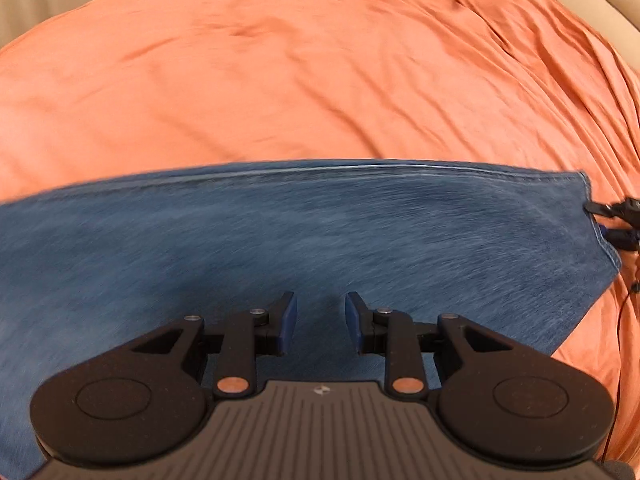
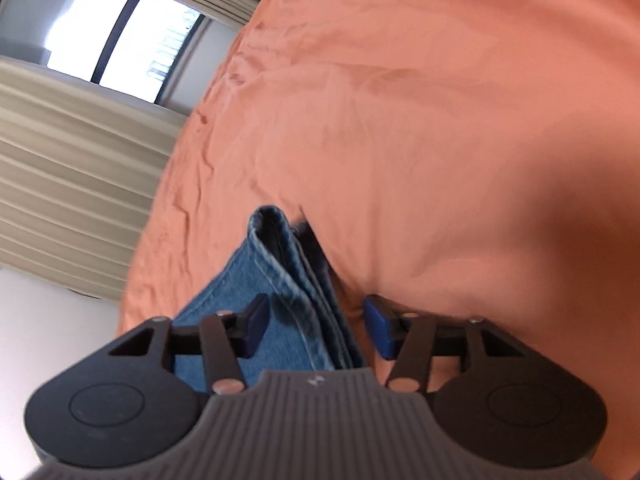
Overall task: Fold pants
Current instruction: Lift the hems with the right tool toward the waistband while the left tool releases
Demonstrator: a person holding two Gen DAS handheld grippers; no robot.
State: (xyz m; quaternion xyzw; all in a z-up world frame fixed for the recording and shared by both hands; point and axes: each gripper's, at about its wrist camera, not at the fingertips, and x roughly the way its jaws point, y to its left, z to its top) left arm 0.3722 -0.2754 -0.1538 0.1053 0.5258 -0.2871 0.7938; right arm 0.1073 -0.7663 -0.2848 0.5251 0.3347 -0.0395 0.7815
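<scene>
Both claws stand partly open and hold nothing: the left gripper (image 1: 321, 312) hangs over the broad blue jeans (image 1: 280, 240), pads clear of the cloth, while the right gripper (image 2: 316, 320) straddles the stacked edge of the jeans without pinching it. The jeans lie flat on the orange bedsheet (image 1: 280, 60), near its edge. Layered hems in the right view suggest the legs are already laid one over the other. Folding the length over probably remains; the blur hides finer detail.
</scene>
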